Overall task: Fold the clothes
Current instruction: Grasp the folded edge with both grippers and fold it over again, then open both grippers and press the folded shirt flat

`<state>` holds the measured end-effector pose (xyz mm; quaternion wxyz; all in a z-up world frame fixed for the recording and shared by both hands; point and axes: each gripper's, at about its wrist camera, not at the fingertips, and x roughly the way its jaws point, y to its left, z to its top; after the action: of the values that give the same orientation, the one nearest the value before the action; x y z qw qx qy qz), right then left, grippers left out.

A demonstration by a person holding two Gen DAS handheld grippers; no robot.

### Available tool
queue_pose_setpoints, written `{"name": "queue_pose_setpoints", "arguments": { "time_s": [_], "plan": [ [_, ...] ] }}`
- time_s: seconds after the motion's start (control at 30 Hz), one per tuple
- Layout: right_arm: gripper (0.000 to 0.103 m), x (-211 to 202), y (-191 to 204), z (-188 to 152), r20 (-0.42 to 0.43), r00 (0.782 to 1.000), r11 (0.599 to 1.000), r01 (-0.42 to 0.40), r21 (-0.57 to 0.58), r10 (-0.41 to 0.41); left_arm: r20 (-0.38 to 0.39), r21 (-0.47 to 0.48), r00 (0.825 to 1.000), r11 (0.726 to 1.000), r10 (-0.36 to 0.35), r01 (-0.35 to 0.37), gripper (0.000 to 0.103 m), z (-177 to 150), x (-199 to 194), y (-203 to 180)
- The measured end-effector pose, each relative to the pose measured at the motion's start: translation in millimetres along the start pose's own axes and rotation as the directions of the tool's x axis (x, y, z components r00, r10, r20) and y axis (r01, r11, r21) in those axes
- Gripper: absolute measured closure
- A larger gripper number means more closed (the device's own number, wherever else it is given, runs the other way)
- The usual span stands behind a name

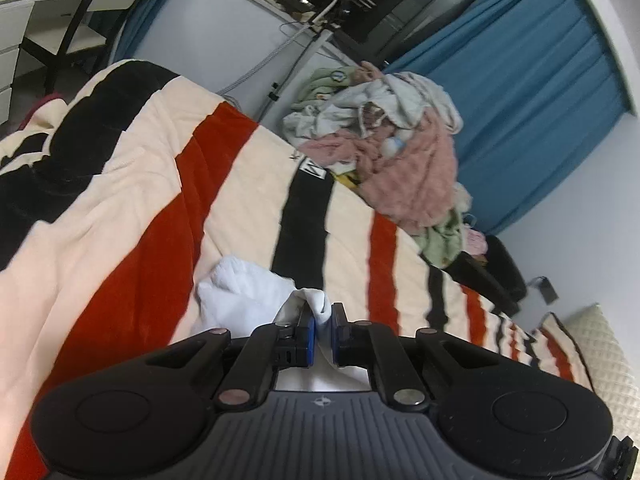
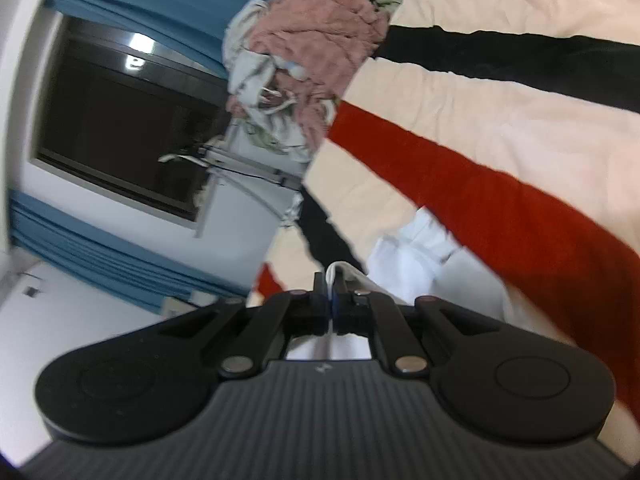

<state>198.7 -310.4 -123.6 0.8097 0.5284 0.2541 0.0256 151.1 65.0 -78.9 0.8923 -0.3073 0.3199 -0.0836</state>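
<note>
Since both grippers are only pinching thin bits of the white garment (image 1: 248, 292) low in the frame, the left gripper (image 1: 323, 322) and right gripper (image 2: 331, 294) are probably risking a slip, or it's dragging on the striped blanket (image 1: 132, 200) and bunching up.

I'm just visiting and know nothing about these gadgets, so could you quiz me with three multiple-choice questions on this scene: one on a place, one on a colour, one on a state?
1. Where is the heap of unfolded clothes?
A. On the striped blanket near the curtains
B. On the floor
C. On a chair

2. What colour are the curtains?
A. Yellow
B. Blue
C. Grey

3. What are both grippers doing?
A. Hanging open
B. Holding a pillow
C. Shut on white cloth

Answers:
A: the clothes pile lies on the cream, red and black striped blanket.
B: the blue curtains.
C: left gripper and right gripper pinch the soft white garment.
</note>
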Motion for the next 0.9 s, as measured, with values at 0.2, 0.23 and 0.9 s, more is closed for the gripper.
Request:
{"name": "queue_pose_setpoints", "arguments": {
  "time_s": [0.2, 0.23, 0.9],
  "plan": [
    [0.098, 71.0, -31.1, 12.3, -0.066, 0.997, 0.999, 0.037, -0.036, -0.039, 0.038, -0.033, 0.999, 0.999, -0.004, 0.005, 0.095, 2.3, 55.4, 38.9],
    [0.098, 80.2, -37.3, 12.8, -0.081, 0.996, 0.999, 0.038, -0.029, -0.040, 0.041, -0.029, 0.999, 1.000, -0.002, 0.003, 0.095, 2.4, 62.8, 43.4],
    [0.095, 102.2, -27.9, 27.0, -0.019, 0.998, 0.988, -0.063, -0.143, 0.061, 0.136, 0.189, 0.990, 0.981, 0.025, -0.051, 0.094, 9.4, 95.1, 22.7]
  ]
}}
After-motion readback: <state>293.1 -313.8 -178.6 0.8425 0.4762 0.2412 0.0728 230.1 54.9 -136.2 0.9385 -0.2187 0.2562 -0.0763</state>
